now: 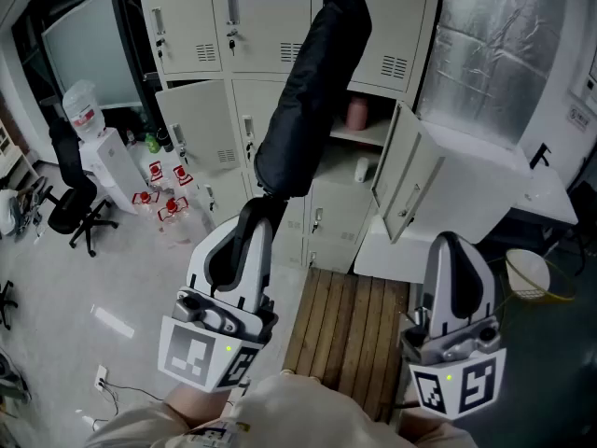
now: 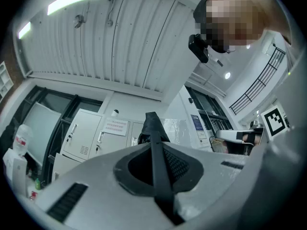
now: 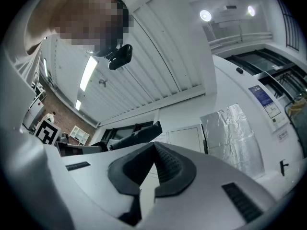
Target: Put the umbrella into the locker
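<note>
A black folded umbrella (image 1: 312, 91) stands tilted up from my left gripper (image 1: 256, 213), which is shut on its lower end; its top reaches in front of the upper lockers. In the left gripper view a black strip of the umbrella (image 2: 152, 128) runs between the closed jaws of that gripper (image 2: 158, 162). Behind the umbrella an open locker (image 1: 373, 140) holds a pink thing (image 1: 356, 113) and a white thing (image 1: 362, 169); its door (image 1: 408, 183) swings out to the right. My right gripper (image 1: 454, 245) is shut and empty at lower right, pointing up (image 3: 152, 162); the umbrella (image 3: 134, 137) shows to its left.
A second locker door (image 1: 199, 129) stands open at the left. A wooden pallet (image 1: 350, 334) lies on the floor before the lockers. A black office chair (image 1: 70, 199) and water bottles (image 1: 163, 194) are at left. A white bench (image 1: 485, 185) and basket (image 1: 529, 273) are at right.
</note>
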